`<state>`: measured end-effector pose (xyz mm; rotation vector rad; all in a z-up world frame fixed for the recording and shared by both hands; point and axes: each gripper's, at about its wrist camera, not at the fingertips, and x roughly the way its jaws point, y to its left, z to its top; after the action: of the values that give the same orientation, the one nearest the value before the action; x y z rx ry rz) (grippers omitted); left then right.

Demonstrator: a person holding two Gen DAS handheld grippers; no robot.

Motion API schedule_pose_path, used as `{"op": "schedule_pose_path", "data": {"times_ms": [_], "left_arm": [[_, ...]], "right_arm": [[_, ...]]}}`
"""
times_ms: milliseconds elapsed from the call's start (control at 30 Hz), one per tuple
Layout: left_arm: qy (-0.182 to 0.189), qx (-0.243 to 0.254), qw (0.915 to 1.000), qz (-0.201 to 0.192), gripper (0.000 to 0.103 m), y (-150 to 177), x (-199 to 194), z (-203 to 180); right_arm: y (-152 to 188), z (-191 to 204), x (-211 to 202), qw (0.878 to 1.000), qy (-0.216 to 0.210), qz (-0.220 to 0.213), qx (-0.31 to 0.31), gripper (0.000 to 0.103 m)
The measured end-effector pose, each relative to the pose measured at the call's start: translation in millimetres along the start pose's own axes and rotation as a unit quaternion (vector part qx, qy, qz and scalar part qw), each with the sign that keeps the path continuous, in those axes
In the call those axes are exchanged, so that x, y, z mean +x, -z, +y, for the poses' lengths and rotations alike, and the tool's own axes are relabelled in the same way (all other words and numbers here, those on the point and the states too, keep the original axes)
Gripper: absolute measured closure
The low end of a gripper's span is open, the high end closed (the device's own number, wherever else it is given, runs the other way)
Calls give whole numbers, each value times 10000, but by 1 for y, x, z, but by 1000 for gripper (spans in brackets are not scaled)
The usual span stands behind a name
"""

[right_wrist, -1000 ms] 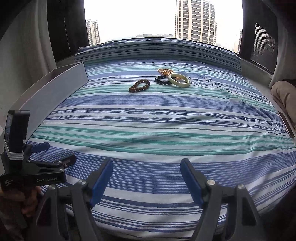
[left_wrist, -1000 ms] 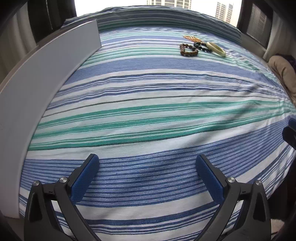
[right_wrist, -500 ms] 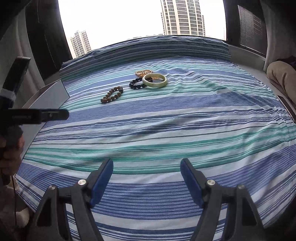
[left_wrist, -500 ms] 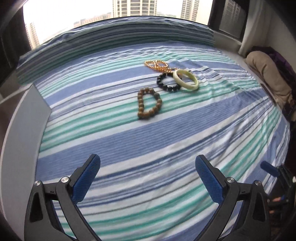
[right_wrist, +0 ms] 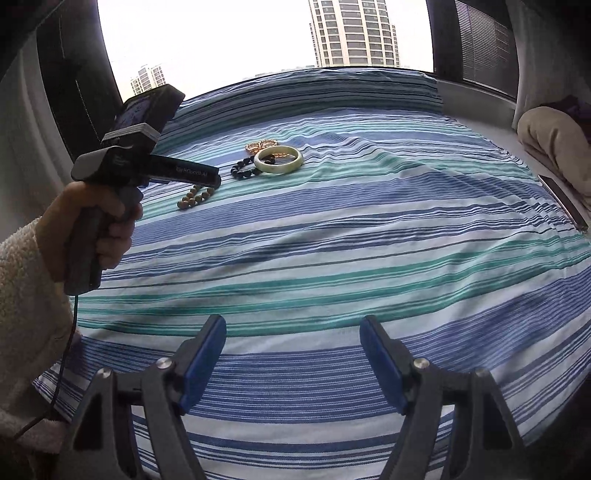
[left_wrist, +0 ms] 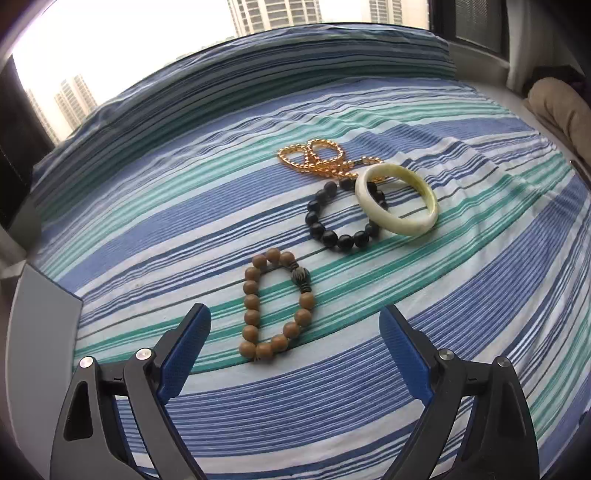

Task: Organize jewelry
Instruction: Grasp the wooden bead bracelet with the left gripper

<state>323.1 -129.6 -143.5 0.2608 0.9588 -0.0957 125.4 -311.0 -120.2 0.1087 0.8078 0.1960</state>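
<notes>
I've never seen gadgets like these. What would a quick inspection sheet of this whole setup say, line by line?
Surface: blue, green and white striped bedsheet, wrinkled.
Job's things: brown wooden bead bracelet; black bead bracelet under pale jade bangle; gold bead strand behind.
Clutter: grey flat board; beige cushion.
Grippers: left gripper jaws open around the wooden bracelet; right gripper open, empty.
Cables: black cord.
Surroundings: window, tower blocks.

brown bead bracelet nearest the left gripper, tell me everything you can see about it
The brown bead bracelet is a closed loop of round tan, wood-looking beads with one darker carved bead on its right side. It lies flat on the striped bedsheet, stretched into a long oval, apart from the black bead bracelet beyond it. The open left gripper frames its near end; contact cannot be told.
</notes>
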Motion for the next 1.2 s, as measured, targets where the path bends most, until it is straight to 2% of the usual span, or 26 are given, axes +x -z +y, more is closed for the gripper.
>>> {"op": "schedule_pose_path", "data": {"times_ms": [133,200,233,300,367,433,533,600,667,933,1000,1100,1200], "left_arm": [[-38,78,10000,18,10,-2,1,-2],[110,85,9999,72,10,-6,2,2],[277,18,9996,83,10,-10,0,9],[838,-354,9958,134,10,-22,-3,31],[1448,-828,9856,291,10,-33,-2,58],[1733,-1109,9778,403,12,-40,0,76],[1635,-1023,9797,552,27,-40,7,76],[1665,-955,9789,709,50,-36,17,67],[1720,-917,9771,848,63,-33,27,57],[1298,-1021,9820,918,63,-38,53,34],[1223,-998,9832,913,91,-39,55,33],[1321,-1102,9808,913,92,-35,49,35],[1451,-1105,9806,720,92,-28,30,41]], "right_arm": [[-2,-1,1,10000,-32,-25,15,27],[-1,0,1,10000,-56,-13,17,27],[-1,0,2,10000,-68,1,26,27],[0,-2,0,9999,-90,19,60,27],[2,-5,0,9999,-81,38,122,27],[3,-9,1,9997,-87,72,200,27],[2,-10,4,9995,-130,130,258,27],[0,-8,4,9996,-166,104,223,27],[-2,-4,2,9996,-198,65,168,27],[0,-6,-6,9996,-209,14,190,27],[2,-10,-6,9996,-180,16,235,27],[3,-16,-6,9993,-157,7,335,27],[4,-21,-8,9991,-152,-28,403,27]]}}
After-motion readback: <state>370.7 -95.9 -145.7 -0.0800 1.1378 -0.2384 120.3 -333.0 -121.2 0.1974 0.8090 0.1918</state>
